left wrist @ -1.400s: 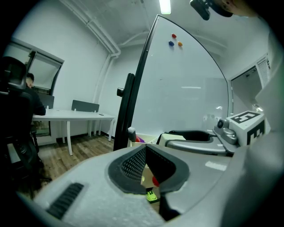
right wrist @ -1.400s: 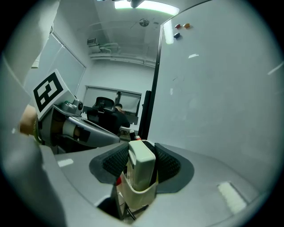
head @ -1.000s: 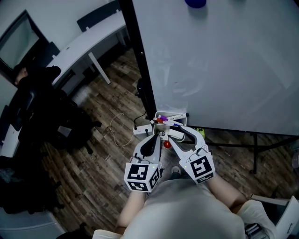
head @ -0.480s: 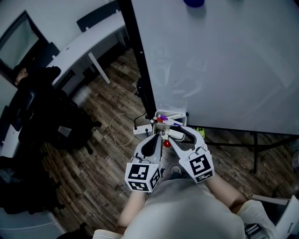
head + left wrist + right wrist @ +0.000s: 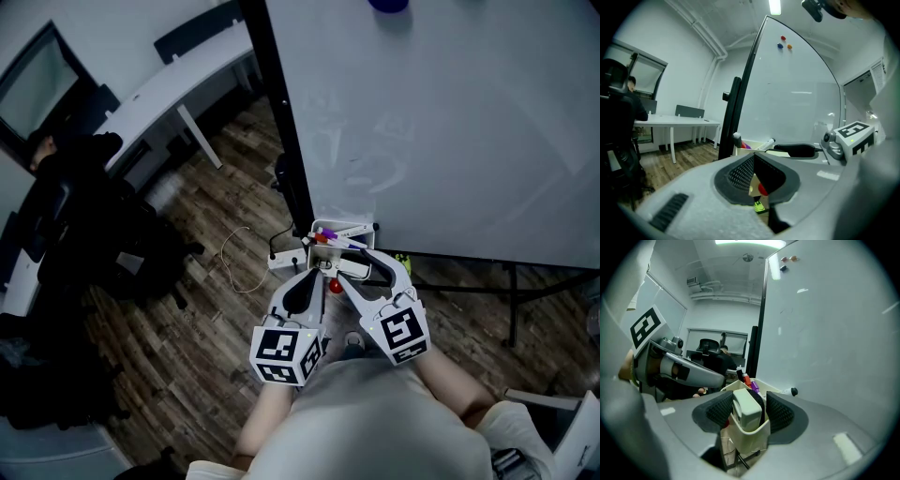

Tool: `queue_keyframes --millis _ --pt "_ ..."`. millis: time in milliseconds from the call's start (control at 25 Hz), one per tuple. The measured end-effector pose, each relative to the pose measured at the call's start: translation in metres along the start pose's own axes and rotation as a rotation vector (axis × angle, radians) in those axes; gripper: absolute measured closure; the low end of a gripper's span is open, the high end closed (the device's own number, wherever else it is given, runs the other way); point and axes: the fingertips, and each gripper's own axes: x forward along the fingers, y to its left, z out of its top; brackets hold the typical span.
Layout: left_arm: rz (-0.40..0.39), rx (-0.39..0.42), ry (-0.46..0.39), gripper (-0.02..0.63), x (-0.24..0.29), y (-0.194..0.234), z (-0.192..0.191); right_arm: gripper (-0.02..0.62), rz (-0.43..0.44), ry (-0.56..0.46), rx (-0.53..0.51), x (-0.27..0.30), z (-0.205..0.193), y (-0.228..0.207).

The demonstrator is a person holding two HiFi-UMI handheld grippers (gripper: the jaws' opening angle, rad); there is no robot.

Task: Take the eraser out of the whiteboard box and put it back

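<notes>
Standing upright in the box (image 5: 751,437) at the whiteboard's (image 5: 450,122) foot, the eraser (image 5: 745,406) sat between the jaws of the right gripper (image 5: 750,405), which had just been opening, pads off it: likely a release after its return. The left gripper (image 5: 752,164) was closed, empty, parked alongside.

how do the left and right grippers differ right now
Jaws: the left gripper has its jaws together; the right gripper has its jaws apart, and they have just been opening.
Contents: nothing sits between the left gripper's jaws, while the right gripper's jaws straddle the eraser standing in the whiteboard box, apparently not clamping it.
Shared: both point toward the box, side by side, and each carries a marker cube.
</notes>
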Motion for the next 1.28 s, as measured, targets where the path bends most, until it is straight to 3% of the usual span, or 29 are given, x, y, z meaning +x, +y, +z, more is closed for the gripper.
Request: queue_keyframes --millis 640,1280 --pt "-0.030 0.009 0.008 0.601 -0.008 -0.005 -0.004 0.371 -0.040 -0.026 0.013 -0.014 0.011 0.004" --pt "-0.091 0.020 0.015 0.601 -0.027 -0.019 -0.014 0.447 -0.111 -0.052 0.006 -0.041 0.015 0.019"
